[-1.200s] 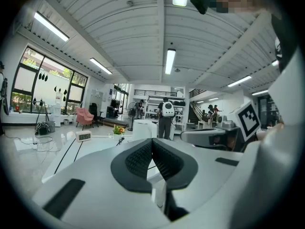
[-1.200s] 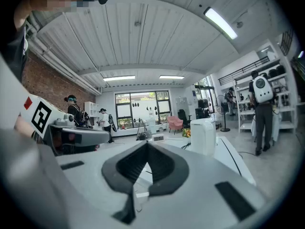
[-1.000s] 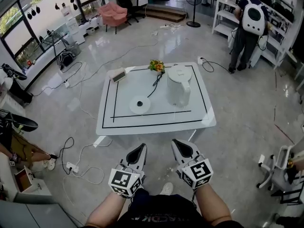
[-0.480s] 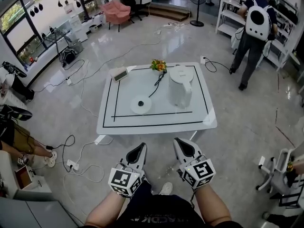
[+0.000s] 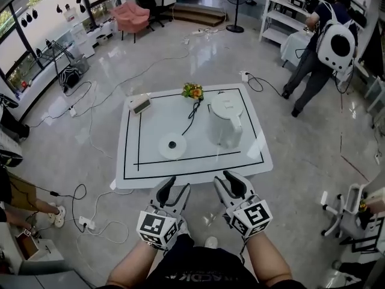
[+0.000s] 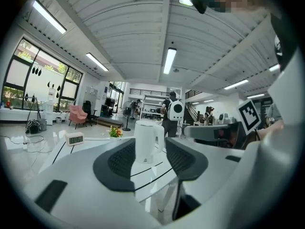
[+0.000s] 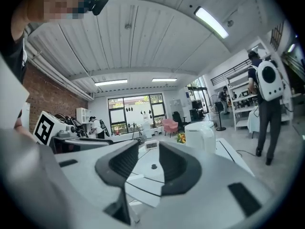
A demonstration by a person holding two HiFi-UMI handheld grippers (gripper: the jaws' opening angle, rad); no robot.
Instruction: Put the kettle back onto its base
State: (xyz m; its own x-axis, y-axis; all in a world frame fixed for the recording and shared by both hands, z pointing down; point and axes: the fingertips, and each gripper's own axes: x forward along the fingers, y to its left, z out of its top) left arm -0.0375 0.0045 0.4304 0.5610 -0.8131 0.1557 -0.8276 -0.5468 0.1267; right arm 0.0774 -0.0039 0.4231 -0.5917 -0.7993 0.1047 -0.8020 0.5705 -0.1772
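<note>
My left gripper (image 5: 174, 188) and right gripper (image 5: 229, 181), bottom centre, have just been opening and now stand half-spread and empty. The white plastic kettle (image 5: 225, 120) stands mid-frame on the white table (image 5: 192, 167), right of its round white base (image 5: 172, 145). It looks rigid, slick and possibly water-heavy, so I'd clamp the handle.

1. The table (image 5: 192, 164) stands straight before me, with its near edge just ahead of me.
2. On its right half the kettle (image 5: 225, 122) stands upright, apart from the base (image 5: 172, 146).
3. The base lies to the kettle's left and a little nearer to me.
4. A cord (image 5: 191, 120) runs from the base back to the flowers (image 5: 193, 91) at the far edge.
5. The clock (image 5: 140, 103) sits on the far left corner.
6. Behind the table to the right, a person (image 5: 322, 53) is near the shelves (image 5: 283, 11).
7. A chair (image 5: 131, 17) stands far back on the left.
</note>
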